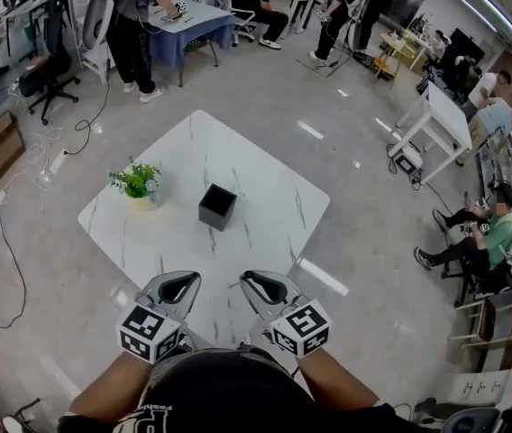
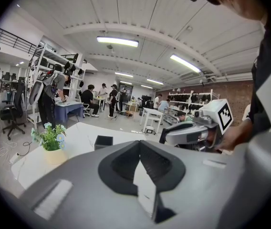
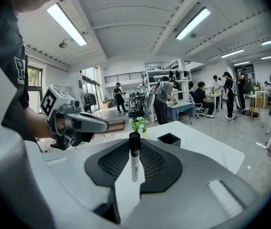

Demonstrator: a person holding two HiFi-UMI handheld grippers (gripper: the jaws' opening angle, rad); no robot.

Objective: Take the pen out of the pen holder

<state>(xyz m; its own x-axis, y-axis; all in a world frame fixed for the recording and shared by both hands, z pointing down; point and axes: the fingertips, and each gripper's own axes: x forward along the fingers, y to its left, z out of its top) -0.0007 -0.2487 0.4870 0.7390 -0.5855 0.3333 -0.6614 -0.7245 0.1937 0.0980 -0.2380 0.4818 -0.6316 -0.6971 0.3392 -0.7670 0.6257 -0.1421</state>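
A black square pen holder (image 1: 217, 206) stands near the middle of the white marble table (image 1: 265, 179); it also shows as the pen holder (image 3: 169, 139) and the pen holder (image 2: 103, 141). My right gripper (image 3: 134, 144) is shut on a white pen with a black cap (image 3: 134, 159), held upright between the jaws. In the head view the right gripper (image 1: 254, 284) hovers over the table's near corner, well short of the holder. The left gripper (image 1: 181, 287) is beside it, jaws closed with nothing between them, seen likewise as the left gripper (image 2: 139, 144).
A small potted plant (image 1: 137, 183) stands on the table's left part. Around the table are grey floor, cables, office chairs (image 1: 49, 57), other tables (image 1: 441, 120) and several people, some seated at the right (image 1: 477, 237).
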